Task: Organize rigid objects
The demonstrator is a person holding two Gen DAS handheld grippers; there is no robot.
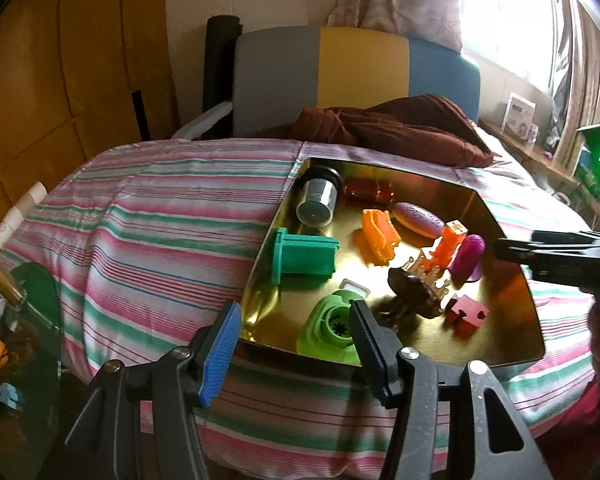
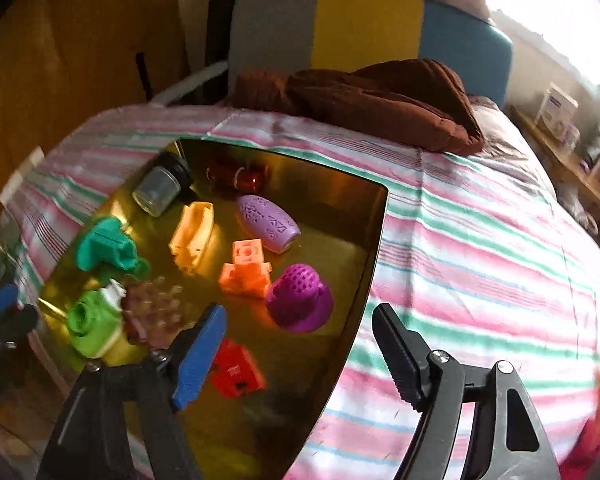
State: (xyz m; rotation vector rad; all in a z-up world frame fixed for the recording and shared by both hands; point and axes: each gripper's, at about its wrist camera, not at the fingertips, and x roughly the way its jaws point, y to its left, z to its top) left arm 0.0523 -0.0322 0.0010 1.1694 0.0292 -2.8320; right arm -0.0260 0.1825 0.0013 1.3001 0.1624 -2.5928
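Two tongs: both hover at the near edge of the gold tray on the striped bed.
Left tongs: jaws apart, nothing held, over the tray's near left corner by the lime green piece.
Tray, left to right: teal spool, jar, orange bracket, lilac oval, purple dome, red block.
Right tongs: jaws wide, empty, straddling the tray's near right rim, red block just left.

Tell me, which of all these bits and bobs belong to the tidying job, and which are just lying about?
Part of the job:
gold tray
glass jar
teal block
orange track piece
purple dotted cone
red puzzle piece
light green part

Just lying about:
brown pillow
striped bedsheet
colourful headboard
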